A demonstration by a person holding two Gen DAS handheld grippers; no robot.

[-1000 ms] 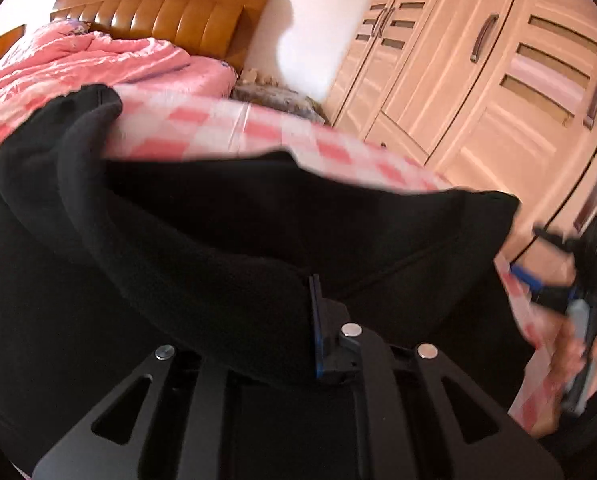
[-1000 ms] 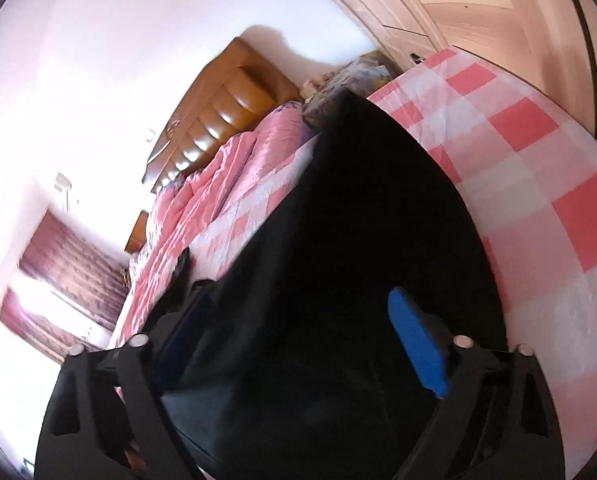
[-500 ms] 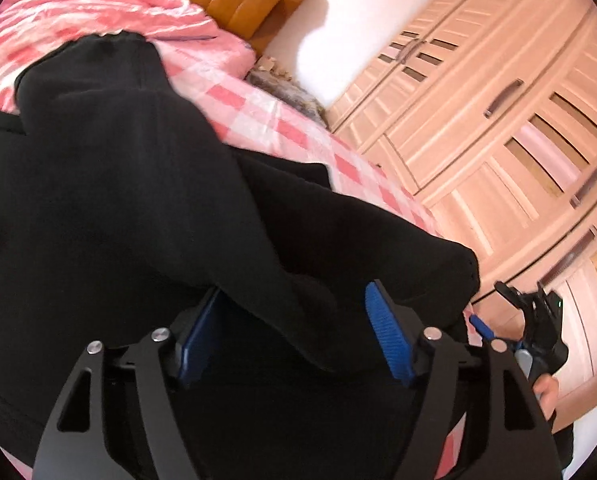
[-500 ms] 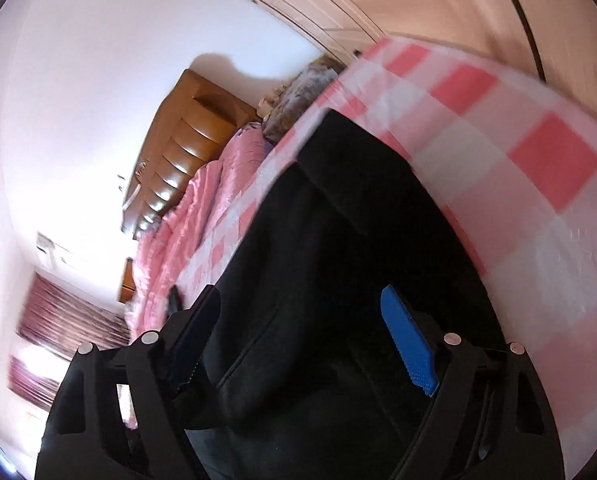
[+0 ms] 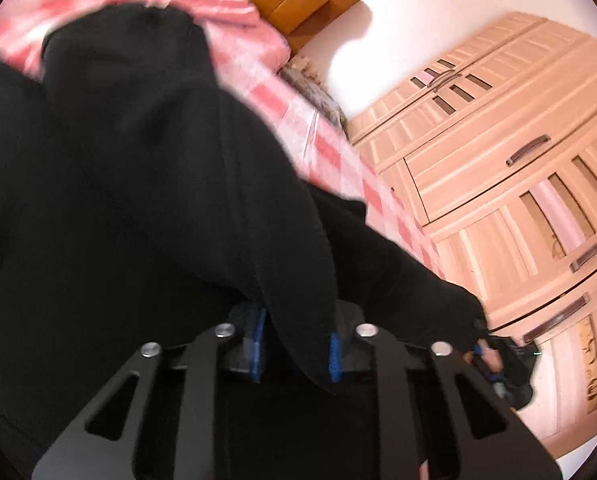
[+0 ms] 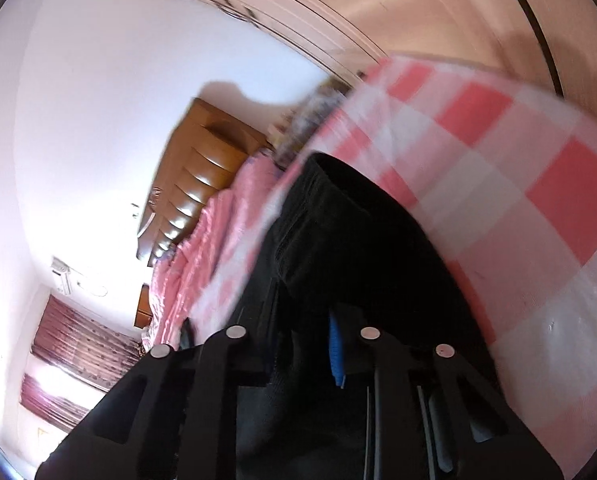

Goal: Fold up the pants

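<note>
- The pants (image 5: pixel 138 200) are spread on the bed (image 5: pixel 330 152), over the pink checked sheet (image 6: pixel 518 168); one cuffed end (image 6: pixel 330 176) is seen lying toward the headboard (image 6: pixel 194 168).
- The fabric is judged thick, soft and limp, not fragile and not slippery; it will sag and bunch where it is not supported.
- The left gripper (image 5: pixel 296 344) is closing, and a fold of the pants is pinched between its blue pads (image 5: pixel 334 350).
- The right gripper (image 6: pixel 298 344) is closing too, with black fabric between its jaws.
- Hold is best taken at an edge or a cuff, with two points kept well apart.
- Open sheet is seen beside the pants toward the wardrobe (image 5: pixel 498 184); the bed edge is near there, so the fabric could slide off.
</note>
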